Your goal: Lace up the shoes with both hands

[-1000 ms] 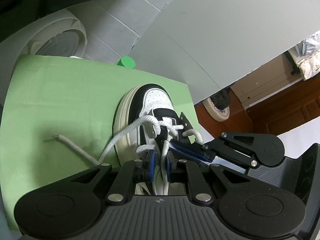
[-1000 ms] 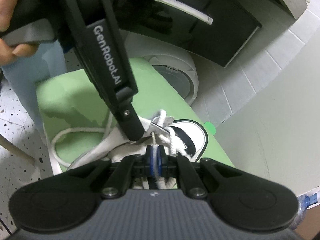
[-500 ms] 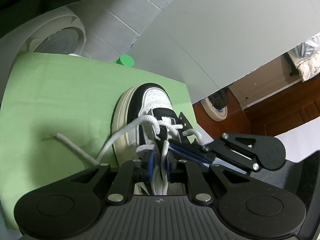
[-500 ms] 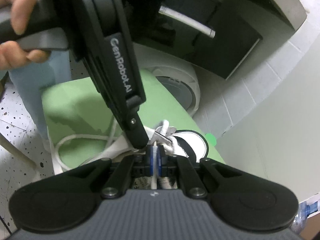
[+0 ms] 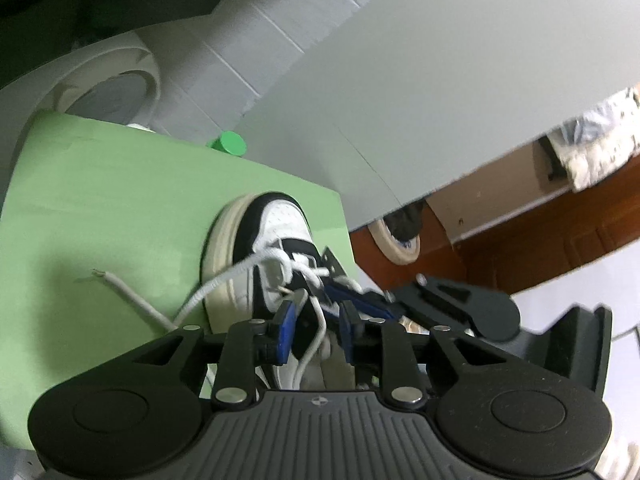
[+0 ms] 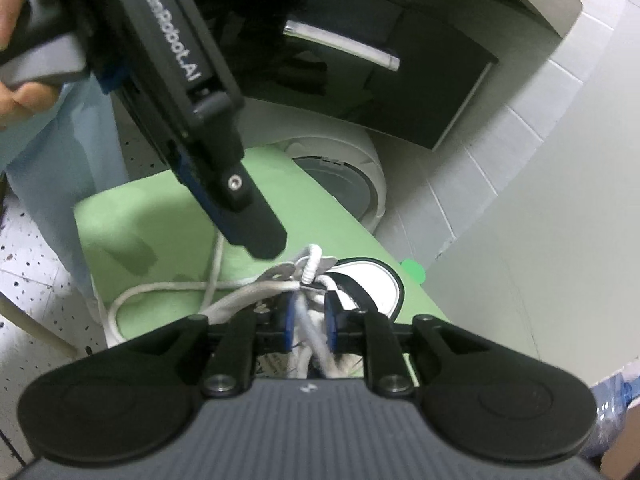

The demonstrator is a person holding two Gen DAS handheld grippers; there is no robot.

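A black-and-white sneaker lies on a green mat, toe pointing away. Its white lace runs off the left side, and the free end rests on the mat. My left gripper hovers over the eyelets with its jaws opening. A lace strand passes loosely between the blue pads. My right gripper is also opening, and a lace strand hangs free between its pads. In the right wrist view the left gripper's finger hangs just above the sneaker.
A white round appliance and a green cap sit behind the mat, under a grey panel. A person's hand holds the left gripper's handle. Speckled floor lies left of the mat, and a tape roll lies to the right.
Both grippers' jaws have parted, so the lace strands they pinched now hang loose between the pads. The left gripper has lifted slightly above the shoe.
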